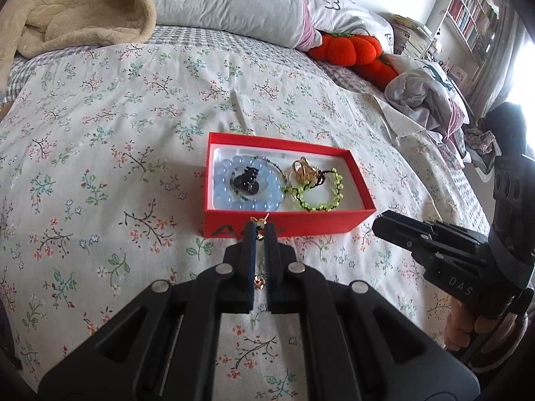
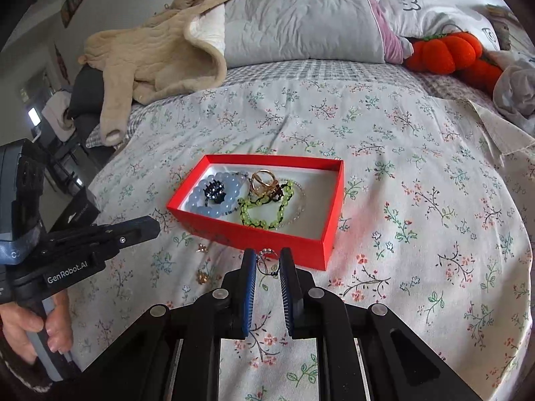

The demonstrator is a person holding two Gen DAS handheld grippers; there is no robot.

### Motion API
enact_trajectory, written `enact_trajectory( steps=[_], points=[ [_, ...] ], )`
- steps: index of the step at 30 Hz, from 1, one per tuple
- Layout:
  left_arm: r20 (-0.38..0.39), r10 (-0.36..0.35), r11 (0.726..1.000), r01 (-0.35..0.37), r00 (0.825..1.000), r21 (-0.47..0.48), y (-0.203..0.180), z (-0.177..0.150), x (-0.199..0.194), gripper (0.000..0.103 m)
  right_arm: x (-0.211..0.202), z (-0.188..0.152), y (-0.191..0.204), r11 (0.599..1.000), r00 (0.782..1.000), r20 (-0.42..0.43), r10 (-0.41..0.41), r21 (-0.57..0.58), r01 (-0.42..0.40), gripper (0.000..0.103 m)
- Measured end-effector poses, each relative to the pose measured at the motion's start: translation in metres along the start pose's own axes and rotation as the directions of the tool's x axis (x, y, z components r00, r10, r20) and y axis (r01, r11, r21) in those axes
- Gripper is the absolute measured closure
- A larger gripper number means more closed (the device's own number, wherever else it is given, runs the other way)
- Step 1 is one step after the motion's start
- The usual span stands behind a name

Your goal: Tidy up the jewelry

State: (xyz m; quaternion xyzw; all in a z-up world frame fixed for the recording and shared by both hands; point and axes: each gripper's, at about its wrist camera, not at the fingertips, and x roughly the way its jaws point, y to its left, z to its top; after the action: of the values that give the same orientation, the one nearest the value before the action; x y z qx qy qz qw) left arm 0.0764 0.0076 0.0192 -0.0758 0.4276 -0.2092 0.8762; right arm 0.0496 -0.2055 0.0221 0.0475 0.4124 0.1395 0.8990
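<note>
A red box (image 1: 359,180) (image 2: 329,220) sits on the floral bedspread. It holds a blue bead bracelet (image 1: 222,180) (image 2: 197,197), a black hair clip (image 1: 245,182) (image 2: 215,190), a gold piece (image 1: 302,168) (image 2: 264,180) and a green bead bracelet (image 1: 321,193) (image 2: 257,214). My left gripper (image 1: 262,227) is shut on a small gold earring (image 1: 259,222) just in front of the box. Another gold earring (image 1: 259,282) (image 2: 201,276) lies on the bed below it. My right gripper (image 2: 267,254) is shut on a thin beaded ring chain (image 2: 265,262) at the box's near corner.
Pillows (image 2: 301,23), a beige blanket (image 1: 67,10) (image 2: 157,53) and an orange pumpkin plush (image 1: 351,50) (image 2: 444,51) lie at the bed's head. Crumpled clothes (image 1: 424,93) are at the right. A small gold piece (image 2: 202,248) lies left of the box.
</note>
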Motion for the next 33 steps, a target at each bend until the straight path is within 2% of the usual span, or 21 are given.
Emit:
enact_trajectory(
  steps=[9,18,19,23,26,29,33],
  points=[
    [0.006,-0.001,0.999,0.001,1.0,-0.045,-0.001,0.015,0.017,0.098,0.01,0.013,-0.006,0.999,1.0,0.011,-0.013,0.051,0.013,0.089],
    [0.01,0.012,0.999,-0.012,1.0,-0.039,-0.002,0.02,0.028,0.097,0.019,0.019,-0.018,0.997,1.0,0.006,-0.019,0.078,0.018,0.089],
    [0.009,0.01,0.999,-0.009,1.0,-0.037,-0.002,0.02,0.027,0.094,0.02,0.02,-0.018,0.997,1.0,0.005,-0.017,0.079,0.016,0.089],
    [0.016,0.023,0.999,-0.022,1.0,-0.034,-0.001,0.021,0.022,0.073,0.024,0.023,-0.018,0.997,1.0,0.004,-0.012,0.078,0.011,0.089],
    [0.007,0.027,0.999,-0.027,1.0,-0.034,0.002,0.021,0.02,0.064,0.028,0.025,-0.016,0.997,1.0,0.0,-0.012,0.078,0.012,0.089],
    [0.011,0.028,0.998,-0.027,1.0,-0.05,0.007,0.022,0.017,0.058,0.033,0.028,-0.016,0.997,1.0,0.0,-0.015,0.079,0.015,0.089],
    [-0.001,-0.05,0.991,0.049,0.999,-0.126,0.019,0.025,0.018,0.057,0.037,0.03,-0.016,0.996,1.0,-0.002,-0.018,0.089,0.018,0.089]
  ],
)
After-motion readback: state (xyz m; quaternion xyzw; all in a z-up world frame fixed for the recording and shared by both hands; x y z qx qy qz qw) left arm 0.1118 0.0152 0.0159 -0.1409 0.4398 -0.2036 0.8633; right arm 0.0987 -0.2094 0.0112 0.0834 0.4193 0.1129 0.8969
